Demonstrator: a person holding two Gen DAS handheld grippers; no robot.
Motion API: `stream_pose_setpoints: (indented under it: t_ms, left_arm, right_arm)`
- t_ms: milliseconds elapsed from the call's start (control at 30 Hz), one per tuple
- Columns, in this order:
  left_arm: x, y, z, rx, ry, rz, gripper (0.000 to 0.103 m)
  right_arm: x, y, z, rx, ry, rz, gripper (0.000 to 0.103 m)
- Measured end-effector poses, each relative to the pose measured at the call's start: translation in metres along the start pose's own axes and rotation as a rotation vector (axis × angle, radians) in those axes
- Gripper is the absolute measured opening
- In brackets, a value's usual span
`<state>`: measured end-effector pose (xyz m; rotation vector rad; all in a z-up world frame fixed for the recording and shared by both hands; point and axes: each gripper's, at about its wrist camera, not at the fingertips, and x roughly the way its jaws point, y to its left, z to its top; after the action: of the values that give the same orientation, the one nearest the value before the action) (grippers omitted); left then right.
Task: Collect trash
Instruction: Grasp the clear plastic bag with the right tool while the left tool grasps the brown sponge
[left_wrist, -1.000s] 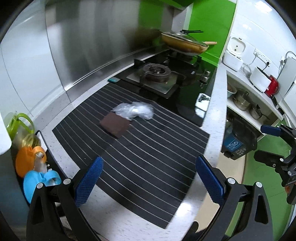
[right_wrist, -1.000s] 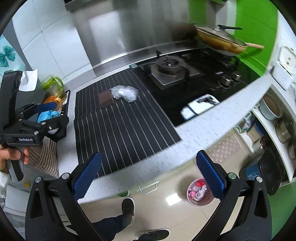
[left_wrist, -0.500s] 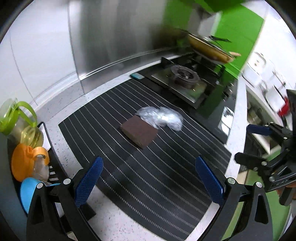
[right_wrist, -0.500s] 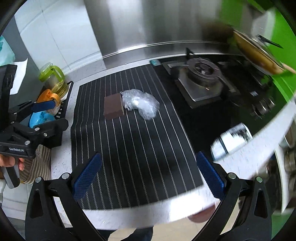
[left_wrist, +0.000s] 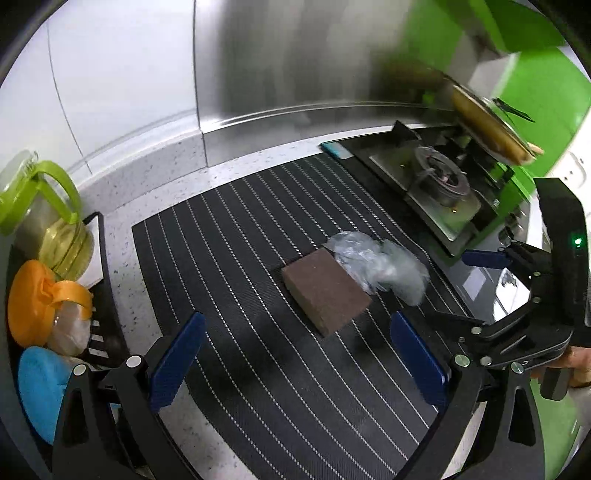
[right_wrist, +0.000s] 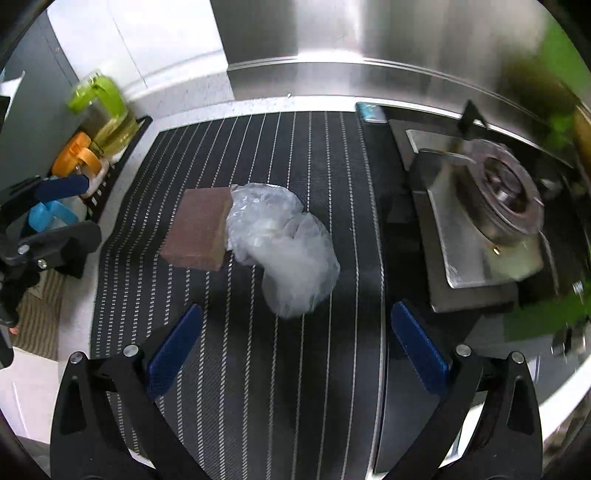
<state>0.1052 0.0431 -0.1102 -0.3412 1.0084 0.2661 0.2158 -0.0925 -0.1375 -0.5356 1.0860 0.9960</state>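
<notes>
Claws, left (left_wrist: 295, 358) and right (right_wrist: 295, 347), both gaping and empty, have closed in on the bag (right_wrist: 284, 247) touching the block (right_wrist: 201, 232) mid-mat (right_wrist: 295, 387) on the table, so pickup looks imminent.

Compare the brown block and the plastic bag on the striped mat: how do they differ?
The brown block is opaque with flat faces and straight edges; the plastic bag is translucent, crumpled and shapeless. In the right wrist view the plastic bag lies ahead of the open right gripper, the brown block off toward its left finger. Both rest on the striped mat, edges touching, and neither is gripped; the left gripper is open too.
</notes>
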Motion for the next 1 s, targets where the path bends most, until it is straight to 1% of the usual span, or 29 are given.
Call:
stream_pose_setpoints:
  t_ms: [233, 267, 300, 333, 400, 433, 500, 567, 600, 700, 800, 867, 1000]
  left_arm:
    - [0.02, 0.007, 0.005, -0.041, 0.024, 0.015, 0.096]
    - [0.022, 0.008, 0.005, -0.046, 0.029, 0.018, 0.096]
    - [0.024, 0.008, 0.005, -0.049, 0.032, 0.019, 0.096]
    - [0.026, 0.008, 0.005, -0.054, 0.035, 0.02, 0.096]
    - [0.029, 0.008, 0.006, -0.058, 0.04, 0.019, 0.096]
    - [0.03, 0.007, 0.007, -0.059, 0.043, 0.02, 0.096]
    - [0.032, 0.007, 0.009, -0.061, 0.043, 0.019, 0.096]
    - [0.034, 0.005, 0.011, -0.061, 0.045, 0.018, 0.096]
    - [0.035, 0.004, 0.011, -0.059, 0.045, 0.018, 0.096]
    - [0.038, -0.002, 0.013, -0.055, 0.048, 0.019, 0.096]
    - [0.043, -0.007, 0.015, -0.06, 0.058, 0.021, 0.096]
    - [0.048, -0.011, 0.017, -0.065, 0.067, 0.036, 0.096]
    - [0.06, -0.016, 0.02, -0.101, 0.088, 0.057, 0.096]
  right_arm:
    - [0.029, -0.003, 0.015, -0.063, 0.021, 0.041, 0.099]
    - [0.031, -0.003, 0.017, -0.069, 0.02, 0.045, 0.093]
    - [0.033, -0.002, 0.018, -0.078, 0.023, 0.054, 0.078]
    - [0.037, -0.002, 0.019, -0.084, 0.034, 0.054, 0.071]
    - [0.043, -0.002, 0.021, -0.094, 0.051, 0.061, 0.05]
    - [0.043, -0.002, 0.021, -0.096, 0.051, 0.061, 0.044]
    - [0.042, -0.004, 0.021, -0.1, 0.045, 0.065, 0.027]
    - [0.04, -0.005, 0.021, -0.102, 0.039, 0.07, 0.016]
    - [0.038, -0.006, 0.021, -0.104, 0.035, 0.068, 0.013]
    - [0.031, -0.009, 0.022, -0.09, 0.017, 0.074, 0.01]
    - [0.022, -0.011, 0.024, -0.073, 0.001, 0.08, 0.01]
    - [0.014, -0.014, 0.025, -0.056, -0.006, 0.079, 0.01]
    - [0.0, -0.021, 0.027, -0.027, -0.027, 0.075, 0.01]
